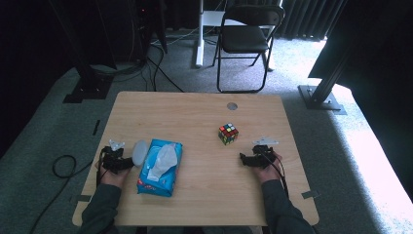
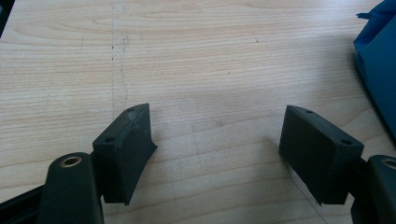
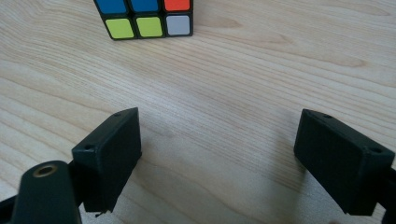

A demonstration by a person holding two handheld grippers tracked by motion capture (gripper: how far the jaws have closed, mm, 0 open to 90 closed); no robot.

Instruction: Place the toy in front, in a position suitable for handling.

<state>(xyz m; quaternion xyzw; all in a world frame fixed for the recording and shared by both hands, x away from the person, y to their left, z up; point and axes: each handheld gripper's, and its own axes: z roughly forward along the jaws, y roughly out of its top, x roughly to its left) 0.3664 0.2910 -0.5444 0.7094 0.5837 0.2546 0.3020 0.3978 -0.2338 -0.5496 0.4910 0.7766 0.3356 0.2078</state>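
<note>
On bench (image 1: 204,195): nothing gripped yet. Left tool (image 2: 217,154) spread wide beside blue wipes pack (image 1: 159,167); right tool (image 3: 217,161) spread wide, short of puzzle cube (image 3: 144,17). Everything ahead.

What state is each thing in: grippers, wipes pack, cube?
left gripper: jaws open, empty, beside the pack
right gripper: jaws open, empty, facing the cube
wipes pack: lid flipped open, a wipe sticking out
puzzle cube: scrambled, resting on the table
</note>
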